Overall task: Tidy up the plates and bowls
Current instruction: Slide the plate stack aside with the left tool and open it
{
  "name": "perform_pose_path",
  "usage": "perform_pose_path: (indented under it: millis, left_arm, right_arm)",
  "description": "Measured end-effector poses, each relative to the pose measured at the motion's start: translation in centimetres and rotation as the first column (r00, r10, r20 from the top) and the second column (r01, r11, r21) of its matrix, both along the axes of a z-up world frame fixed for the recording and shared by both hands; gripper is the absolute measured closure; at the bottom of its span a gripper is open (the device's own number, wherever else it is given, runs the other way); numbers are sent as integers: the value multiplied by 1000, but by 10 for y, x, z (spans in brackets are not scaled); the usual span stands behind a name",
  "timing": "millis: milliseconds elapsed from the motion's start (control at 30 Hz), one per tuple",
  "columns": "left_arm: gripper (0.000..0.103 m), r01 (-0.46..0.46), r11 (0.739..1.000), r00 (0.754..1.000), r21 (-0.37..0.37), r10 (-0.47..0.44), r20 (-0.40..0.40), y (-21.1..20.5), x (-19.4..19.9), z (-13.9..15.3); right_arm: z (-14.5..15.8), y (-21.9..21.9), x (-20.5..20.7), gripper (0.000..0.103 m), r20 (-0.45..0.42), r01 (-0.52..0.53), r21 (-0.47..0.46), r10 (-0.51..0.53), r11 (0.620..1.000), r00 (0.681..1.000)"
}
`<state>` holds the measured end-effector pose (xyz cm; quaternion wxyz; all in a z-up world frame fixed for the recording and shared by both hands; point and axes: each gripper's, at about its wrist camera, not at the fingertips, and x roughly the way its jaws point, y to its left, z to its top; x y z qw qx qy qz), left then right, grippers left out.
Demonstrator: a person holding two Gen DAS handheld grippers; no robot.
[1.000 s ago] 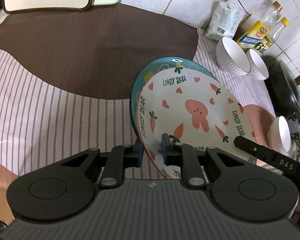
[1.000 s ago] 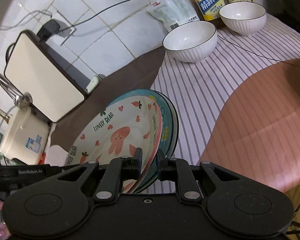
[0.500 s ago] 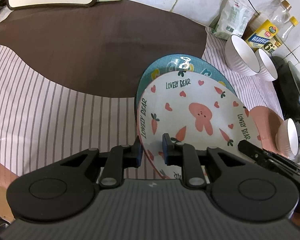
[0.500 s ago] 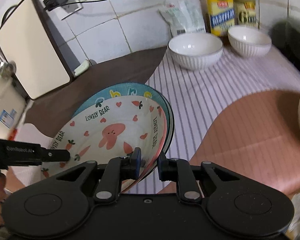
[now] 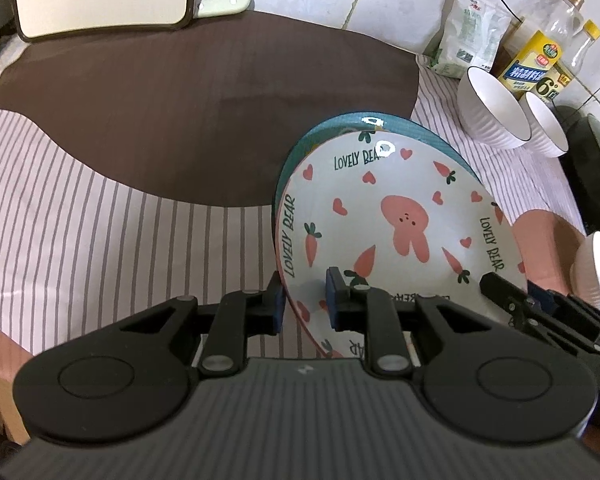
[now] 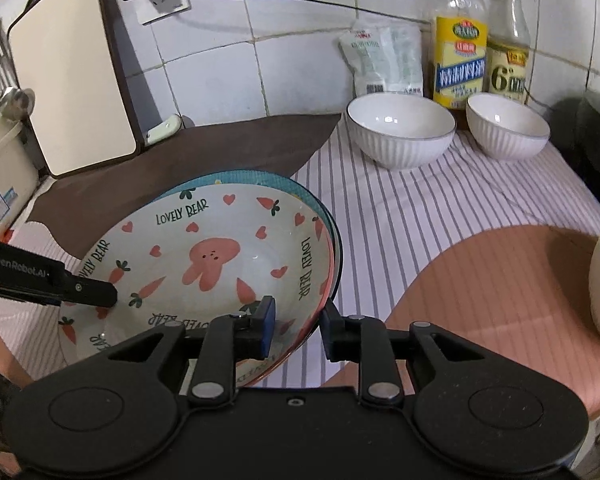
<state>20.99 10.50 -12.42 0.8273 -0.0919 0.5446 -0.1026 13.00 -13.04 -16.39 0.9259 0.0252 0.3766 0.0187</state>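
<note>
Jaws of both the left gripper (image 5: 303, 297) and right gripper (image 6: 298, 328) pinch opposite rims of the stacked rabbit plate (image 5: 396, 232) and teal plate (image 5: 420, 132), tilted above the striped table (image 6: 440, 208). 2 ribbed white bowls (image 6: 400, 136) sit well apart by glossy oil bottles (image 6: 458, 56).

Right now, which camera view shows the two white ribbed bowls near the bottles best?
The right wrist view: the larger white ribbed bowl and the smaller white ribbed bowl stand whole, rims and insides visible. The left wrist view squeezes them at its edge, tilted, the smaller partly hidden.
</note>
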Motion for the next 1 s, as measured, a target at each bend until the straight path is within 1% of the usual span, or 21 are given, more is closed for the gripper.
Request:
perform_pose_path:
  millis: [167,300,367,433,500,600,700,900,933,1000]
  left_arm:
    - [82,-69,996,997,53,67,39,-12,-8,-1]
    - [80,-126,986,990,110,117,82,-24,-14,-3]
    - [80,-131,980,988,149,118,96,-31,-15,-5]
    - [81,-126,976,988,179,107,112,-36,-17,-6]
    - [80,-123,974,988,189,102,115,-37,-17,-6]
    - [80,-115,975,989,191,94,114,-37,-20,-2]
    - [80,-96,975,990,198,74,118,-39,-26,10]
    - [79,-27,984,989,176,1,148,-49,-47,50]
    - [79,-17,984,989,176,-9,148,-53,-51,57]
    - [77,-3,986,988,164,-23,156,-62,-59,69]
  right_arm:
    - [-6,3,-1,71,71,-26,-66,31,997,997]
    - [-10,6,1,70,109,-33,-109,44,993,993]
    - [-11,6,3,70,119,-41,-127,57,991,991]
    - [-11,3,4,70,125,-37,-114,52,993,991]
    - [-10,-2,5,70,126,-36,-83,46,996,991]
    - [-4,-7,0,70,140,-28,-61,37,998,990]
    - [10,-15,-10,70,158,-46,-45,53,998,986]
    - [45,-40,-36,69,193,-99,-53,108,994,975]
    - [50,-44,-42,68,207,-98,-60,108,993,972]
    - [61,-55,-55,59,230,-90,-76,105,993,968]
